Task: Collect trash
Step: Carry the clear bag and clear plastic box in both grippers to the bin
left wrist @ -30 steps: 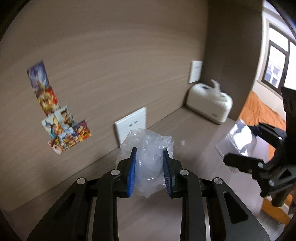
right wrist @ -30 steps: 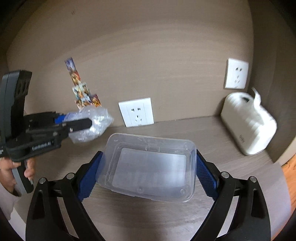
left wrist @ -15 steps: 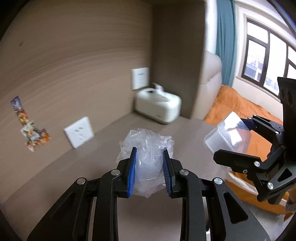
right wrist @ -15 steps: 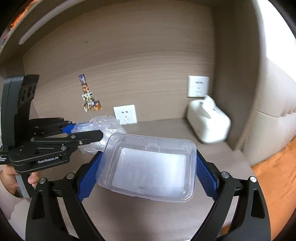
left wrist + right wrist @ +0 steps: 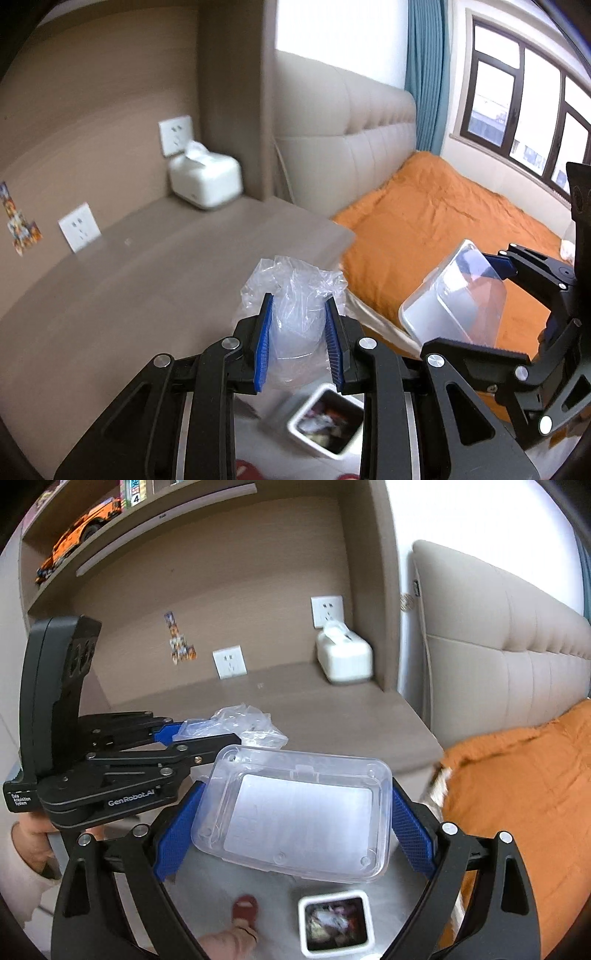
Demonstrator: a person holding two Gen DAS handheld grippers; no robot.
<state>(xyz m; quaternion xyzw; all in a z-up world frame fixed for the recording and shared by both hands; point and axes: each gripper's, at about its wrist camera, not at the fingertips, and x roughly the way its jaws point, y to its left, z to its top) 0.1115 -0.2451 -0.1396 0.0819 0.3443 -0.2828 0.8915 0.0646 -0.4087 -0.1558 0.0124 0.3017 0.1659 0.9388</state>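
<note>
**Both loads swung off the surface, bin now below**

Left gripper (image 5: 298,314) clamped on crumpled clear plastic bag (image 5: 293,291); right gripper (image 5: 291,808) clamped on clear plastic container (image 5: 295,808). Same grips as a second ago. Then held over the surface (image 5: 147,280) facing the wall sockets; now carried sideways past its edge. White trash bin (image 5: 334,921) newly visible on the floor beneath, orange bed (image 5: 436,221) alongside. Tissue box (image 5: 343,657) left behind at the back corner.

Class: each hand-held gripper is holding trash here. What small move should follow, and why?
Probably lower both toward the bin and line up over its opening: the left hand-held gripper clamps a crumpled bag, the right hand-held gripper a clear tub, and the bin sits just below.
</note>
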